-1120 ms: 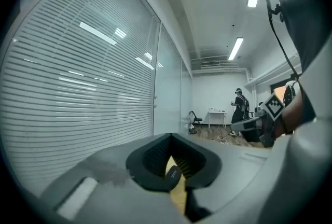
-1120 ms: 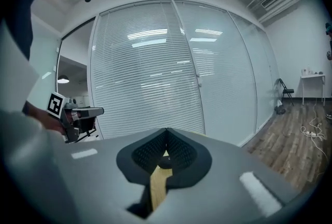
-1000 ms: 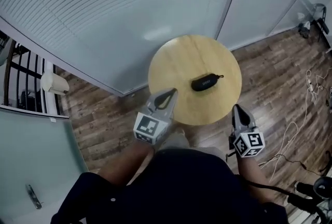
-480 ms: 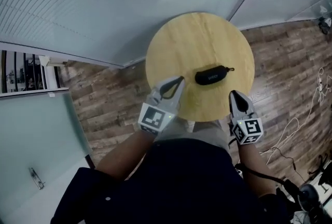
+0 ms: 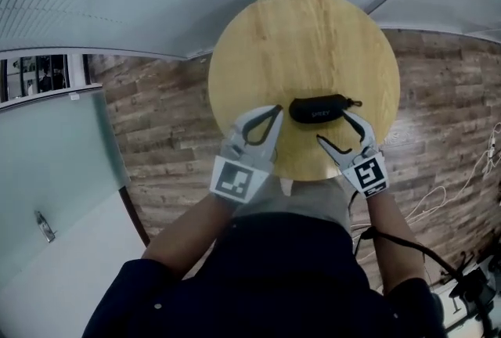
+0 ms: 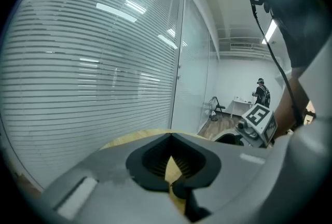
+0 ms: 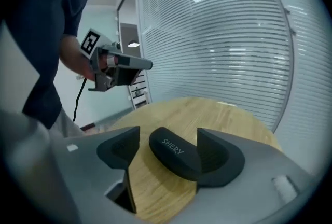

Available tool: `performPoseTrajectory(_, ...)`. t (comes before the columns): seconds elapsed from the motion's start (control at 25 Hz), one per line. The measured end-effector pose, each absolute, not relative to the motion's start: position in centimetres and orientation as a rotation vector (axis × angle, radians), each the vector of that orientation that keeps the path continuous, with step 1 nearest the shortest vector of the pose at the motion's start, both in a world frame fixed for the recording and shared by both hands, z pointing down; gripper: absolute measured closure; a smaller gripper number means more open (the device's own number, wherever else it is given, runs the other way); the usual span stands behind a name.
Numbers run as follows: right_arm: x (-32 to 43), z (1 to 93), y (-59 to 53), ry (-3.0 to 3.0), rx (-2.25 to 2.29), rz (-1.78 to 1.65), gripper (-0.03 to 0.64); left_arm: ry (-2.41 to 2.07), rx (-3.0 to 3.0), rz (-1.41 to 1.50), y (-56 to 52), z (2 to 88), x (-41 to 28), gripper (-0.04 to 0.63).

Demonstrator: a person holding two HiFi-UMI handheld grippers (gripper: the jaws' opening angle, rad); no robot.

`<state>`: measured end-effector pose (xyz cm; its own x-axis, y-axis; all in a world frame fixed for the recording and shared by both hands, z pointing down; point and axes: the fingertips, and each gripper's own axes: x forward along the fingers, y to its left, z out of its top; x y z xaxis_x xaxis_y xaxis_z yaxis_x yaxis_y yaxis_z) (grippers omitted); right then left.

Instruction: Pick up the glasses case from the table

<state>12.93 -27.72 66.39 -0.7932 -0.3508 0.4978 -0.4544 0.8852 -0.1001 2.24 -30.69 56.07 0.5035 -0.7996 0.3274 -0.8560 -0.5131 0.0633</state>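
Likely light, hard and smooth, the glasses case [image 5: 317,108] is best pinched across its middle. The jaws of the right gripper [image 5: 335,131] are being opened toward it, with nothing held yet.

an office is shown. the room is closed in by glass partitions [image 6: 93,78] lined with frosted horizontal stripes, and a glass panel with a metal handle [image 5: 44,226] is seen at the left of the head view. a wood-plank floor [image 5: 168,133] is laid under a small round wooden table [image 5: 305,39]. a long strip light [image 6: 270,31] is set in the white ceiling, and at the far end a white desk [image 6: 243,100], a chair [image 6: 217,108] and a standing person [image 6: 263,94] are made out
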Motion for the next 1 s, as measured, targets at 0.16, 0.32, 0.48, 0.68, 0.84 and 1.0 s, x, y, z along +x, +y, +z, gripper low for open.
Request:
performPoseTrajectory(0.16, 12.3, 69.8, -27.7, -2.508, 0.33, 0.178, 0.21, -1.468, 2.492, 0.418, -31.2, 57.3, 2.6, 0.592)
performPoseTrajectory(0.32, 11.5, 72.4, -28.2, -2.419, 0.157, 0.01, 0.199, -1.527, 2.439, 0.402, -31.4, 57.9, 2.4, 0.592)
performPoseTrajectory(0.48, 11.0, 75.2, -28.5, -2.293, 0.057, -0.135, 0.199, -1.547, 2.411, 0.444, -31.1, 59.1, 1.6, 0.592)
performPoseTrajectory(0.68, 10.1, 76.9, -30.5, -2.159, 0.059, -0.229, 0.201, -1.538, 2.426, 0.513, -30.7, 59.8, 1.0, 0.592)
performPoseTrajectory(0.84, 9.2, 77.4, -31.3, -2.084, 0.114, -0.166, 0.256, -1.552, 2.443, 0.528, -29.7, 59.2, -0.5, 0.592)
performPoseTrajectory(1.0, 8.4, 74.4, -30.5, -2.211, 0.225, 0.064, 0.295, -1.561, 2.466, 0.519, -29.6, 57.9, -0.8, 0.592)
